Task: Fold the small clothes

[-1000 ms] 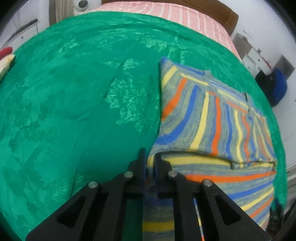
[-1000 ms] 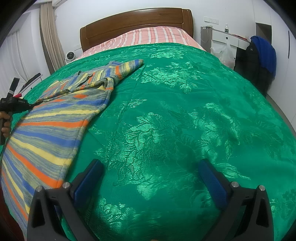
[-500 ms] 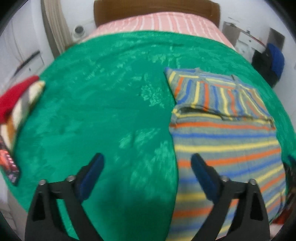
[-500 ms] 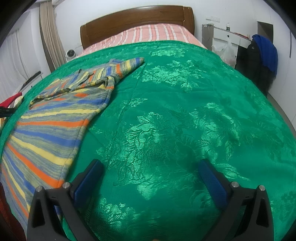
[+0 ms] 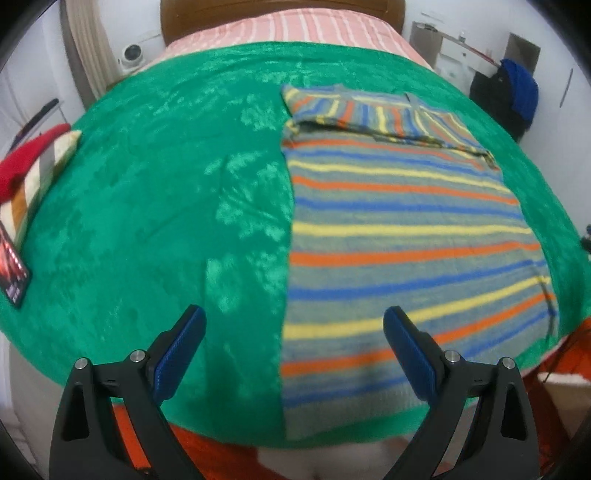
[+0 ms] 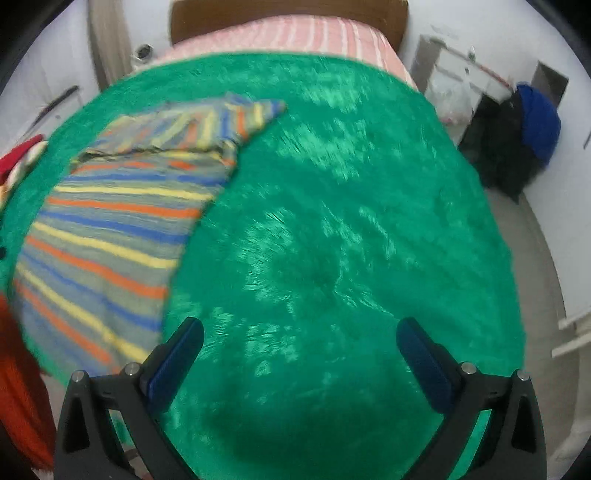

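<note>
2 grippers empty, jaws wide apart: left gripper [image 5: 291, 354] above near hem of striped sweater [image 5: 402, 236]; right gripper [image 6: 299, 362] over bare green bedspread [image 6: 332, 240]; sweater flat on bed, sleeves folded in, likely ready for bottom-up fold.

Green bedspread [image 5: 147, 206] covering the bed. At its far edge: pink striped sheet [image 5: 295, 31] and wooden headboard [image 5: 280, 7]. Off its left edge: red-and-cream cloth [image 5: 33, 166]. Beyond its right side: blue garment [image 5: 522, 90].
</note>
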{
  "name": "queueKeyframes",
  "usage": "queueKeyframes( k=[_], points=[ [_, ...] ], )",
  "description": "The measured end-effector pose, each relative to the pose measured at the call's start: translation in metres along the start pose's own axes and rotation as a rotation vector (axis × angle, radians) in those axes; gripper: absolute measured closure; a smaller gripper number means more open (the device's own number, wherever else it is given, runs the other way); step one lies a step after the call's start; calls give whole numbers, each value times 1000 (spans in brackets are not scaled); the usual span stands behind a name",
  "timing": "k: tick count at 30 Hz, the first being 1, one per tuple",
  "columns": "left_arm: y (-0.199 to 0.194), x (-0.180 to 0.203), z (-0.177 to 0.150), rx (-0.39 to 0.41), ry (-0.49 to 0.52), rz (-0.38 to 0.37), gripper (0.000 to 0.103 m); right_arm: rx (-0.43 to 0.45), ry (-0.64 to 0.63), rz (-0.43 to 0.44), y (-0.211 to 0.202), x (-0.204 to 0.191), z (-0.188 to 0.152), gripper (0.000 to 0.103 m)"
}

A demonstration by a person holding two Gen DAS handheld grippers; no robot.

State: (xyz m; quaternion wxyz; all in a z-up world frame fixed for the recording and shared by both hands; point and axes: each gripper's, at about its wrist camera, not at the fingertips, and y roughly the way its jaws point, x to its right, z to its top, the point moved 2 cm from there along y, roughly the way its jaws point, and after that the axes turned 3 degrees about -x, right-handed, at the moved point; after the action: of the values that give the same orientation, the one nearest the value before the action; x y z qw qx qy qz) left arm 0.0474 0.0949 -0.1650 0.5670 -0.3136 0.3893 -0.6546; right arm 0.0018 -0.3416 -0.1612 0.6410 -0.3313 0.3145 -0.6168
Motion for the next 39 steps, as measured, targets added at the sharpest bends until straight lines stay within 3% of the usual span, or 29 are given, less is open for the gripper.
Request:
queueKeyframes(
  k=[3,4,8,12,15,17,21,24,25,27,29,33,36,39],
  points=[
    [5,1,-3,-16,14,6,6,195,-57,128,-35,-21,-9,0],
    [6,-1,-3,-21,13,11,6,215,-78,156,-37,-28,-12,0],
    [2,-5,-2,-30,-62,-38,6,109,-176,206,-16,-66,-33,0],
    [-33,10,10,31,-118,-152,6,142,-200,176,-21,-85,-45,0],
    [-78,27,28,123,-136,-283,6,171,-197,188,-34,-86,-37,0],
    [-97,31,36,163,-145,-316,5,213,-194,189,-45,-81,-24,0],
    [-116,27,40,162,-144,-237,4,278,-163,212,-66,-69,-6,0],
    [-115,19,30,90,-11,-14,4,297,-150,226,-73,-66,-8,0],
    [-113,16,25,61,65,94,4,292,-154,224,-72,-67,-11,0],
    [-108,9,14,36,159,205,4,269,-166,211,-68,-69,-20,0],
    [-90,-3,6,0,174,194,4,211,-173,209,-57,-74,-28,0],
    [-26,-23,-8,-91,1,1,4,75,-116,306,-25,-81,-39,0],
    [24,-23,-21,-167,-35,-3,12,-18,-71,344,-3,-85,-46,0],
    [48,-15,-30,-209,-32,11,14,-121,-36,385,16,-85,-56,1]
  ],
)
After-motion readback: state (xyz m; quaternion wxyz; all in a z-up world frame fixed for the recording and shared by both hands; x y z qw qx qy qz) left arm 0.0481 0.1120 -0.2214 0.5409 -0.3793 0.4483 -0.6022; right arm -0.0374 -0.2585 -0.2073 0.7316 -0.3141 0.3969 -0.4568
